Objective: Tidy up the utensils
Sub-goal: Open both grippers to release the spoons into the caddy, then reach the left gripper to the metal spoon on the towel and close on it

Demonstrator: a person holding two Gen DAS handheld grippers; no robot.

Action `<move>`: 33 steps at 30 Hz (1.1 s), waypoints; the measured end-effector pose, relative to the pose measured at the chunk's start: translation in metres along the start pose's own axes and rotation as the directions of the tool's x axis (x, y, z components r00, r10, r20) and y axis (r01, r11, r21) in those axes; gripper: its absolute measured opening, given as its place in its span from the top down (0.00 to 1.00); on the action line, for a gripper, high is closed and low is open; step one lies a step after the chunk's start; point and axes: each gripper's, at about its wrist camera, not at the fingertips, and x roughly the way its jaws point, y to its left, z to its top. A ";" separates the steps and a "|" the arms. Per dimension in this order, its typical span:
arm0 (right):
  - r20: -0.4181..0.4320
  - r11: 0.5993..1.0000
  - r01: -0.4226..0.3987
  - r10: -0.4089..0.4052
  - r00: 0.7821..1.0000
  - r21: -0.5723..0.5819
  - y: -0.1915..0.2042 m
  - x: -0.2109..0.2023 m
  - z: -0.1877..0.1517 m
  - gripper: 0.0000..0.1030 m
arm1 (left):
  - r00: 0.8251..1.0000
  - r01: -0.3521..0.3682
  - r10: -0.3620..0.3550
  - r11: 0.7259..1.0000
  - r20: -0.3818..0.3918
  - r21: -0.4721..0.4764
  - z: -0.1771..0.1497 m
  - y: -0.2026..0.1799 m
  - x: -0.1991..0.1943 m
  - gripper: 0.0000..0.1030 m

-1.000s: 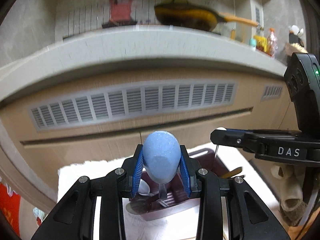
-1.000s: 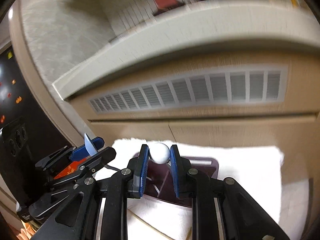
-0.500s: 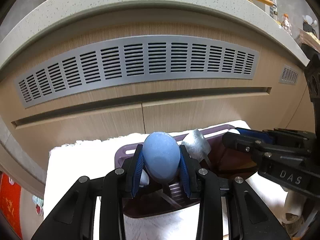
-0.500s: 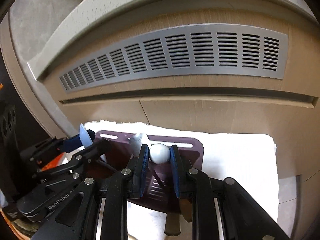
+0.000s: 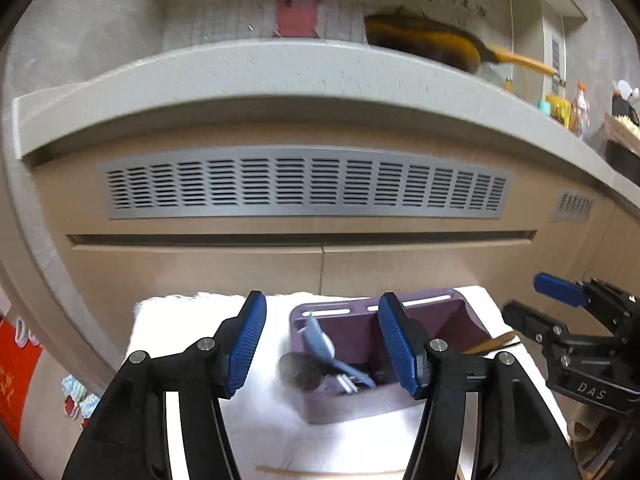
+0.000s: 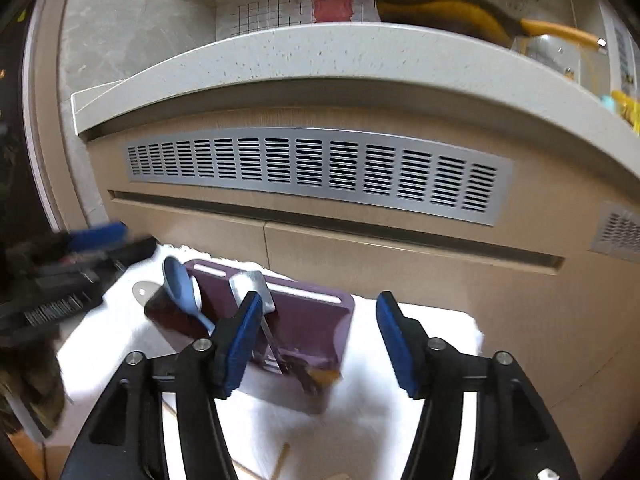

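Note:
A purple utensil holder (image 5: 448, 320) (image 6: 320, 332) stands on a white towel (image 5: 180, 320) (image 6: 420, 328). A light blue spoon (image 5: 320, 340) (image 6: 182, 284) leans in its left compartment. A metal spoon (image 6: 250, 286) leans in the middle, its handle down inside. A wooden-handled utensil (image 5: 494, 340) lies at the holder's right side. My left gripper (image 5: 322, 344) is open and empty above the holder. My right gripper (image 6: 316, 340) is open and empty, also in front of the holder; it shows at the right of the left wrist view (image 5: 560, 308).
A wooden cabinet front with a grey vent grille (image 5: 304, 184) rises just behind the towel, under a pale countertop (image 5: 280, 68) holding a yellow pan (image 5: 424, 44). A thin wooden stick (image 5: 320, 471) lies on the towel's near edge.
Both grippers have opened and let go: the blue spoon and the metal spoon now rest in the holder. Both grippers have pulled back and up from the holder.

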 end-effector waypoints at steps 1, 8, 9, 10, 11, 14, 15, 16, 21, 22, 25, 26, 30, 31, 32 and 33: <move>0.003 1.000 0.016 -0.016 1.000 -0.018 0.001 -0.008 -0.006 0.39 | 1.000 0.002 -0.002 1.000 -0.003 0.002 -0.004 0.002 -0.006 0.42; -0.021 0.983 0.079 -0.084 0.996 -0.168 0.019 -0.039 -0.060 0.26 | 0.988 0.062 -0.055 0.997 -0.146 0.046 -0.075 -0.010 -0.026 0.37; -0.025 0.978 0.093 -0.099 0.995 -0.188 0.021 -0.042 -0.070 0.24 | 0.982 0.078 -0.068 0.996 -0.174 0.051 -0.088 -0.013 -0.026 0.37; -0.030 0.973 0.105 -0.113 0.993 -0.204 0.022 -0.045 -0.080 0.23 | 0.976 0.094 -0.082 0.994 -0.200 0.055 -0.100 -0.016 -0.025 0.37; -0.037 0.970 0.112 -0.122 0.992 -0.214 0.022 -0.048 -0.089 0.23 | 0.968 0.111 -0.095 0.992 -0.234 0.055 -0.116 -0.019 -0.025 0.37; -0.081 0.968 0.108 -0.129 0.988 -0.225 0.021 -0.053 -0.118 0.18 | 0.936 0.191 -0.169 0.981 -0.310 0.042 -0.151 -0.034 -0.029 0.37; -0.092 0.968 0.108 -0.132 0.987 -0.228 0.019 -0.054 -0.127 0.15 | 0.924 0.225 -0.197 0.973 -0.328 0.048 -0.160 -0.041 -0.032 0.37; -0.100 0.967 0.110 -0.136 0.986 -0.231 0.019 -0.055 -0.134 0.12 | 0.911 0.263 -0.225 0.962 -0.347 0.067 -0.170 -0.050 -0.037 0.37; -0.176 0.977 0.075 -0.112 0.978 -0.201 0.012 -0.060 -0.169 0.09 | 0.865 0.395 -0.300 0.902 -0.403 0.175 -0.202 -0.088 -0.067 0.37; -0.193 0.980 0.062 -0.100 0.976 -0.191 0.011 -0.061 -0.175 0.09 | 0.858 0.406 -0.307 0.896 -0.411 0.178 -0.206 -0.092 -0.070 0.37; -0.213 0.983 0.049 -0.087 0.973 -0.176 0.008 -0.062 -0.184 0.09 | 0.841 0.427 -0.318 0.887 -0.437 0.177 -0.217 -0.102 -0.076 0.37; -0.218 0.984 0.049 -0.087 0.972 -0.171 0.007 -0.062 -0.186 0.09 | 0.839 0.428 -0.315 0.885 -0.443 0.182 -0.219 -0.106 -0.077 0.37; -0.221 0.988 0.082 -0.110 0.969 -0.131 0.001 -0.061 -0.189 0.09 | 0.847 0.414 -0.298 0.889 -0.439 0.196 -0.224 -0.117 -0.080 0.37; -0.215 0.989 0.094 -0.116 0.970 -0.114 -0.002 -0.061 -0.190 0.09 | 0.847 0.409 -0.296 0.893 -0.441 0.187 -0.225 -0.119 -0.079 0.37; -0.211 0.990 0.102 -0.122 0.970 -0.100 -0.004 -0.062 -0.191 0.09 | 0.847 0.403 -0.292 0.898 -0.444 0.179 -0.225 -0.119 -0.077 0.37; -0.208 0.990 0.111 -0.127 0.970 -0.086 -0.006 -0.063 -0.192 0.09 | 0.846 0.396 -0.287 0.902 -0.449 0.169 -0.225 -0.120 -0.074 0.38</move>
